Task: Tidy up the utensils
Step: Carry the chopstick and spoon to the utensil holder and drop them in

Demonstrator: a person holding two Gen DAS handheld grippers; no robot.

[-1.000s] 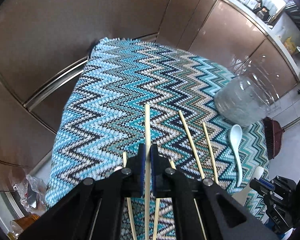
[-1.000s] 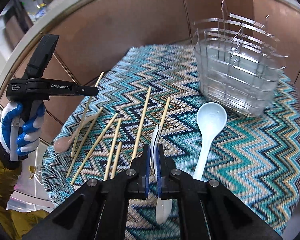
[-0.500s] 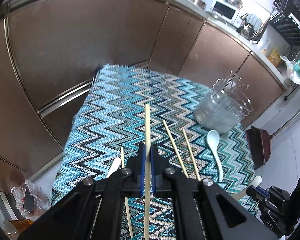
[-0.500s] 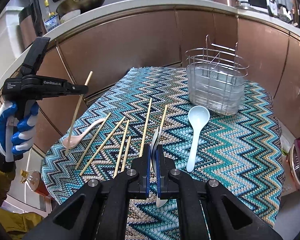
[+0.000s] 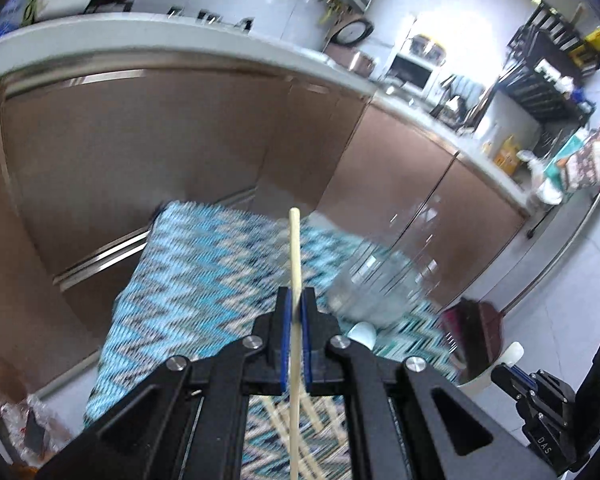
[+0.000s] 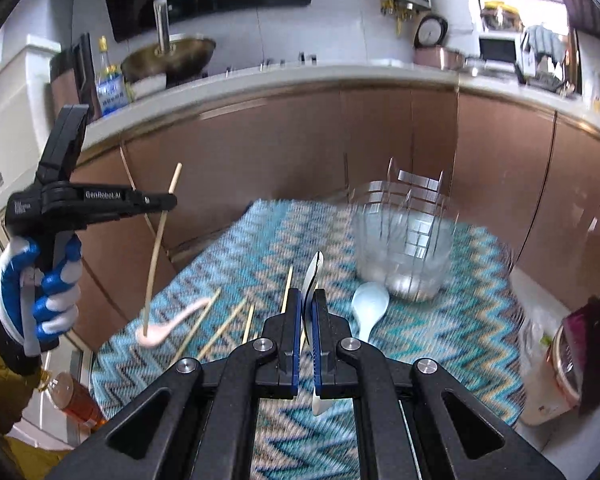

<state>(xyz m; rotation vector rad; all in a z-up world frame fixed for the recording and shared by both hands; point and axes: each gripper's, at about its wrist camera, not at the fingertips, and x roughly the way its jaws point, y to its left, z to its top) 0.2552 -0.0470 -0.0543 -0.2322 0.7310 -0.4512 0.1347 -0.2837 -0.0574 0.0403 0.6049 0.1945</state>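
Two tongs we hold up, left tongs [image 5: 295, 312] pinching a chopstick [image 5: 294, 256], right tongs [image 6: 307, 312] pinching a white spoon [image 6: 313, 276], above the zigzag tabletop [image 6: 440, 336].

Brown glossy cabinets [image 6: 300, 152] are curving beneath a pale countertop [image 6: 300, 76], a round clock [image 6: 431, 32] is leaning against the white tiled wall [image 6: 340, 12], and a microwave [image 5: 414, 70] is catching bright light.

Zigzag cloth [image 5: 204, 280] smeared by motion blur at centre, clear holder [image 5: 376, 292] blurred right of centre, chopstick [image 5: 295, 352] cut off at bottom edge
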